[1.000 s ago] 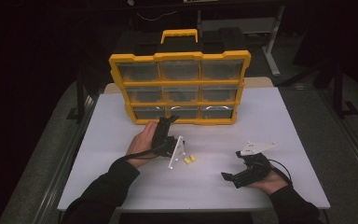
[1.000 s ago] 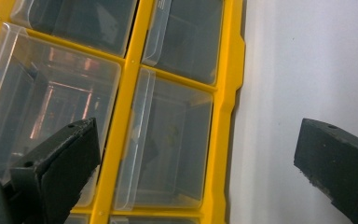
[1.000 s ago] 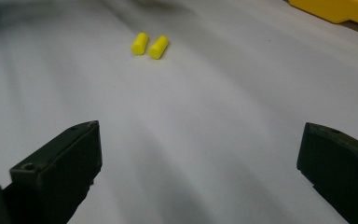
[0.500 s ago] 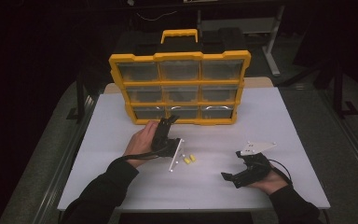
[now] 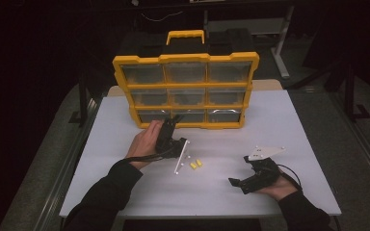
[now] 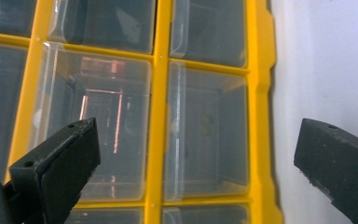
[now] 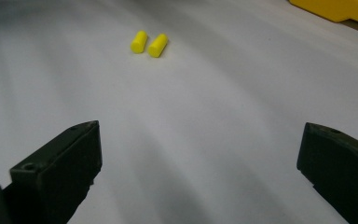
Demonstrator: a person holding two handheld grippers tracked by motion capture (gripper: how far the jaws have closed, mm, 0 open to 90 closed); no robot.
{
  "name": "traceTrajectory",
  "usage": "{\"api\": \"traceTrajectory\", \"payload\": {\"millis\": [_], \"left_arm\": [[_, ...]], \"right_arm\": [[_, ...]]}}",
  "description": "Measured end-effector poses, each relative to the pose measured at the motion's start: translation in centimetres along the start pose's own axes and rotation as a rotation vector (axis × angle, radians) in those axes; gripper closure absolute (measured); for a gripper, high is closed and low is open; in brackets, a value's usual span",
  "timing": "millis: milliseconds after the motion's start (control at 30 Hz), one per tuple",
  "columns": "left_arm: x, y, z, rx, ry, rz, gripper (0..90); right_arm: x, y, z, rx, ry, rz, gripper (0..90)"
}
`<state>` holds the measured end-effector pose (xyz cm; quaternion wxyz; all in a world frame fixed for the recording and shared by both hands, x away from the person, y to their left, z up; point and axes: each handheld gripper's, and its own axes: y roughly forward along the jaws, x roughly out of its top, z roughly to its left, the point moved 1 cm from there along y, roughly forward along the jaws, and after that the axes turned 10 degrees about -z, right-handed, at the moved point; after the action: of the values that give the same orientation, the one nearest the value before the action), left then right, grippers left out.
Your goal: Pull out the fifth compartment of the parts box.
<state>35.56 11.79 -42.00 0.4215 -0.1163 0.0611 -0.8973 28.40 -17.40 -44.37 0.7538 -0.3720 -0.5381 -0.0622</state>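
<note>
Left claw (image 5: 172,124) wide open at yellow organizer's (image 5: 185,91) bottom drawers; right claw (image 5: 236,182) wide open, empty, facing two yellow plugs (image 5: 195,164) on tabletop (image 5: 294,120)

A yellow organiser (image 5: 185,91) is stood upright at the far side of the white worktop (image 5: 294,125); two yellow plugs (image 5: 195,165) are laid near its front.

A white desk (image 5: 289,120) stands in a dark room, lit from above so its top glows while everything around falls into shadow. Grey floor (image 5: 356,139) runs along both sides of it. Behind, black metal legs (image 5: 282,50) of another stand rise from the floor, and a cable (image 5: 156,18) hangs against the darkness at the back.
</note>
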Motion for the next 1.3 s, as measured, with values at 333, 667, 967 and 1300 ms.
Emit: {"api": "traceTrajectory", "payload": {"millis": [333,667,967,1300], "left_arm": [[0.1,0.3,1.6,0.026,0.024,-0.001,0.1],[0.1,0.5,3.0,0.052,0.05,-0.003,0.0],[0.1,0.8,4.1,0.078,0.062,-0.008,0.1],[-0.1,1.3,5.6,0.093,0.087,0.01,0.0]], "right_arm": [[0.0,0.0,0.0,0.001,0.002,-0.002,0.0],[0.0,0.0,0.0,0.004,0.003,-0.004,0.0],[0.0,0.0,0.0,0.004,0.003,-0.007,0.0],[0.0,-0.1,0.0,0.003,0.004,-0.009,0.0]]}}
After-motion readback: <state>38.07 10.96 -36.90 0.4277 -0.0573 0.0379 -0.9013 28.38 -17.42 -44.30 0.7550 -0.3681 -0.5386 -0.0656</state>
